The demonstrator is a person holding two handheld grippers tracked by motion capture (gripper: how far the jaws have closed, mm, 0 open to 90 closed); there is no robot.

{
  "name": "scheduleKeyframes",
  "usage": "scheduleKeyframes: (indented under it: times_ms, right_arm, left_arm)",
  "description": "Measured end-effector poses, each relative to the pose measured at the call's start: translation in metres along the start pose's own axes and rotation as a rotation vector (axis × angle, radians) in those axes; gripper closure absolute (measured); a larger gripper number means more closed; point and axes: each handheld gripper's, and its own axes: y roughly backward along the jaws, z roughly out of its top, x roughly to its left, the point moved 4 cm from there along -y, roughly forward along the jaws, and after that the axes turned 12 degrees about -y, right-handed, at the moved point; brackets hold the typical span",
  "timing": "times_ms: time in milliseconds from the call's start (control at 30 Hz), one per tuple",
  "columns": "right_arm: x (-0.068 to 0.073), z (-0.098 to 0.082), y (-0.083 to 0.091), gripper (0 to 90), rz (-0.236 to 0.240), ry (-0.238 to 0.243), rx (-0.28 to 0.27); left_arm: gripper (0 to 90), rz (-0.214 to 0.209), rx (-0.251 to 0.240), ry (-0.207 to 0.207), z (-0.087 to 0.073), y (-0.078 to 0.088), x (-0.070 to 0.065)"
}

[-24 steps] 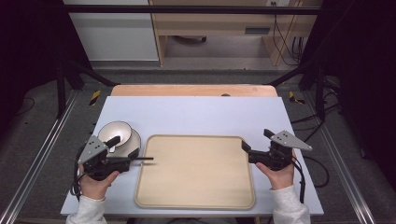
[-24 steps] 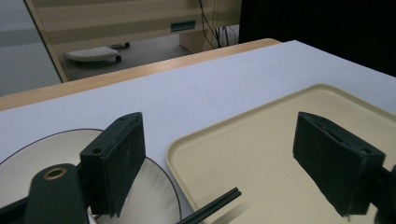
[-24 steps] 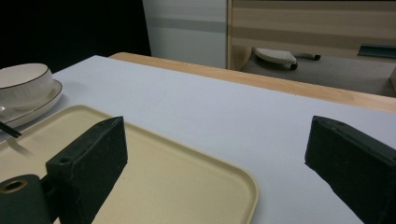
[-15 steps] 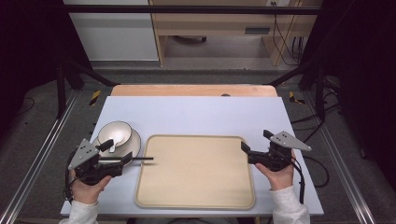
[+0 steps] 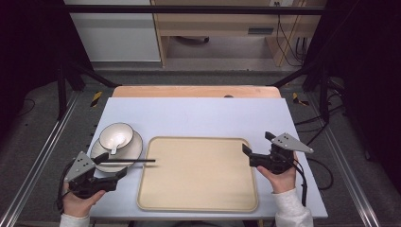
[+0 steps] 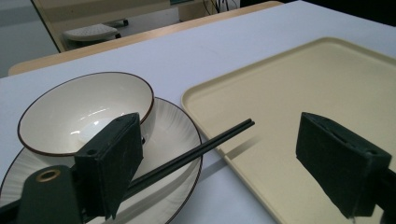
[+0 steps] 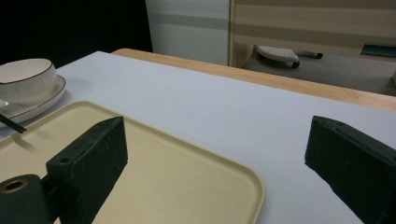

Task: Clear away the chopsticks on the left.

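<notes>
Left gripper (image 5: 111,166) has drawn back toward the bench edge, fingers wide, black slender chopsticks (image 5: 128,161) lying lengthwise just ahead.

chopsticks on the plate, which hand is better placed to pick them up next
Left. The left gripper sits open right beside the chopsticks resting across the plate; the right gripper hovers across the tray, far from them.
</notes>
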Motion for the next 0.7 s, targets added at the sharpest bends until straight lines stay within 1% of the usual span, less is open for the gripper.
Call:
scheduleKeyframes:
  times_ms: [67,133,200,267,333,433,467,533,700]
  right_arm:
    - [0.000,0.000,0.000,5.9,0.001,0.002,0.000]
    - [0.001,0.000,0.000,5.9,0.002,0.003,-0.001]
    - [0.001,0.001,0.001,5.9,0.002,0.003,0.001]
    - [0.001,0.001,0.001,5.9,0.003,0.002,0.000]
    - [0.001,0.001,0.001,6.0,0.002,0.001,0.000]
    - [0.002,0.000,-0.001,6.1,0.004,0.002,0.003]
    - [0.002,-0.001,-0.002,6.0,0.006,0.009,0.009]
    - [0.003,-0.001,-0.002,6.1,0.006,0.007,0.011]
    - [0.004,-0.002,-0.004,6.1,0.007,0.008,0.017]
  left_arm:
    - [14.7,-0.005,0.004,-0.003,-0.003,0.002,0.002]
    - [14.8,-0.005,0.009,0.002,-0.006,0.004,0.004]
    - [14.9,0.000,0.022,-0.003,-0.010,0.006,0.007]
    - [15.0,0.007,0.044,-0.004,-0.015,0.005,0.010]
    - [15.1,0.013,0.069,-0.002,-0.020,0.002,0.012]
    - [16.2,0.023,0.103,-0.015,-0.027,-0.004,0.015]
    - [17.9,0.026,0.113,-0.019,-0.029,-0.006,0.017]
    - [18.3,0.028,0.130,-0.019,-0.032,-0.011,0.019]
    - [24.2,0.041,0.157,-0.027,-0.041,-0.023,0.024]
